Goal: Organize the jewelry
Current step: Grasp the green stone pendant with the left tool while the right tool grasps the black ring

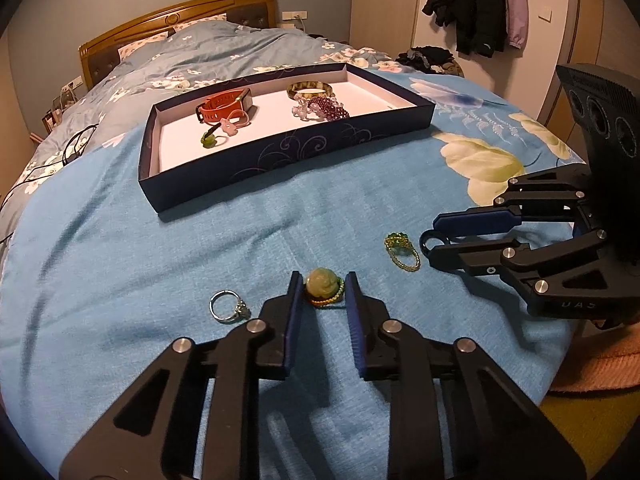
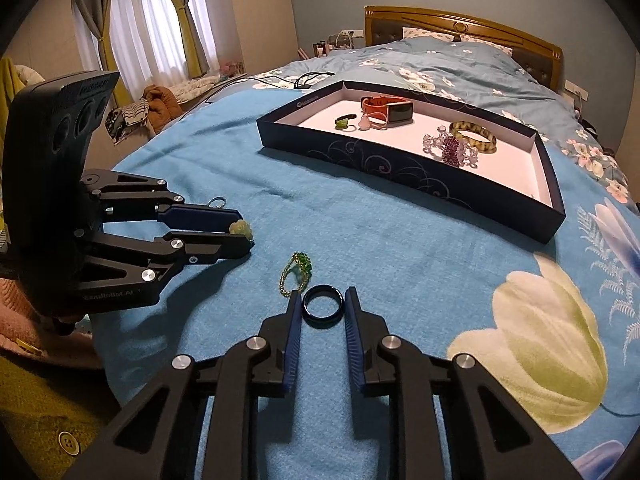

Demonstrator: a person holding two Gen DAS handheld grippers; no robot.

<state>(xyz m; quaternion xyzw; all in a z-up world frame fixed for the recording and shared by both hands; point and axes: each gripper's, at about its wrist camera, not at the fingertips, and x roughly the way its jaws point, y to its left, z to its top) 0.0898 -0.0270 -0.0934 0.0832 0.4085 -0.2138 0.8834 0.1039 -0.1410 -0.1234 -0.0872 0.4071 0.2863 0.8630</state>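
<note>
both grippers sit low over the blue bedspread, each with jaws round a piece.

left gripper: jaws narrowed round the jade bead ring. pads look to be at its sides, but contact can't be confirmed from either view; treat as not yet clamped. right wrist view shows the bead at the very tips, not deep in the pads.

right gripper: jaws bracket the dark band, lying flat. thin gap shows on both sides, so not gripping.

loose pcs: silver ring just left of the left gripper; gold chain ring between the two grippers. tray is beyond, w/ watch, bangle, purple beads and small green pc already inside.

risks, judged:
- bead is round and held at the tips: may squirt out fwd on closing or on lift.
- band is flat on soft cloth: pads may ride over the rim or pinch fabric, dragging the spread and shifting nearby pcs.
- chain ring is near the right gripper's left finger: may snag and come up w/ it.
- both lifting at once: grippers are near, could clash en route to the tray.
</note>
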